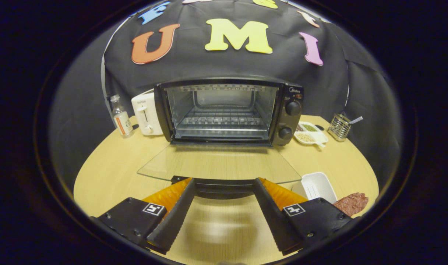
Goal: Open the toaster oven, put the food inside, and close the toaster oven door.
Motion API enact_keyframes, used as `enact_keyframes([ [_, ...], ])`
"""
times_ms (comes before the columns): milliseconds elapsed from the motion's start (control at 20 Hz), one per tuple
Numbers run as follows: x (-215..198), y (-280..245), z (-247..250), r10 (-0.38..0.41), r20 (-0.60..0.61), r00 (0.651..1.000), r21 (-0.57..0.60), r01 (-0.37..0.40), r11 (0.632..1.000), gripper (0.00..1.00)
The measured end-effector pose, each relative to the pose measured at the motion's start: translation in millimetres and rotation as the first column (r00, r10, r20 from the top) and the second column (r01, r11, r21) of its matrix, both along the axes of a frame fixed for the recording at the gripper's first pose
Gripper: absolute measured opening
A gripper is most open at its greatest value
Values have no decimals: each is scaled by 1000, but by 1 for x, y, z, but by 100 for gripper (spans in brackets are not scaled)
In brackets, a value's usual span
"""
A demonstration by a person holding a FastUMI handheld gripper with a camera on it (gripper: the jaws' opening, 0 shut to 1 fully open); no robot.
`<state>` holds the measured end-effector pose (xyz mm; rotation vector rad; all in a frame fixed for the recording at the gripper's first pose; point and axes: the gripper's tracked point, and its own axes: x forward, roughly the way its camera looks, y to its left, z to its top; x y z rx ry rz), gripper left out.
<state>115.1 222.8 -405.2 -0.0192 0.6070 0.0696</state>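
the toaster oven (227,110) sits at the back of the round wooden table (109,176), close to the black cloth wall. its glass door (220,162) is open all the way and lies flat, sticking out toward the gripper. inside the oven there is a wire rack (220,119). two round knobs (293,108) sit one above the other on the oven's right side.

the gripper (224,184) is right at the front edge of the door. its fingers are wide apart and hold nothing. the door's dark handle (222,186) lies between the two fingertips, but it is hard to tell if they touch it.

the food (352,203), a flat reddish brown piece, lies on the table to the right of the right finger. a white dish (317,186) sits just beside it, near the door's right corner.

a white toaster (146,113) stands touching or almost touching the oven's left side. a small clear bottle (121,117) stands left of that. on the oven's right is a white tray (310,133) with little bits of food in it, and farther right a wire holder (338,127) with a spoon in it.
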Motion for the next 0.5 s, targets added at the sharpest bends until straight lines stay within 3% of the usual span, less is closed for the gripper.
enact_keyframes([
  [200,1,-1,-22,-13,-63,998,37,15,999,100],
  [500,-4,0,-20,46,-49,998,3,-46,999,100],
])
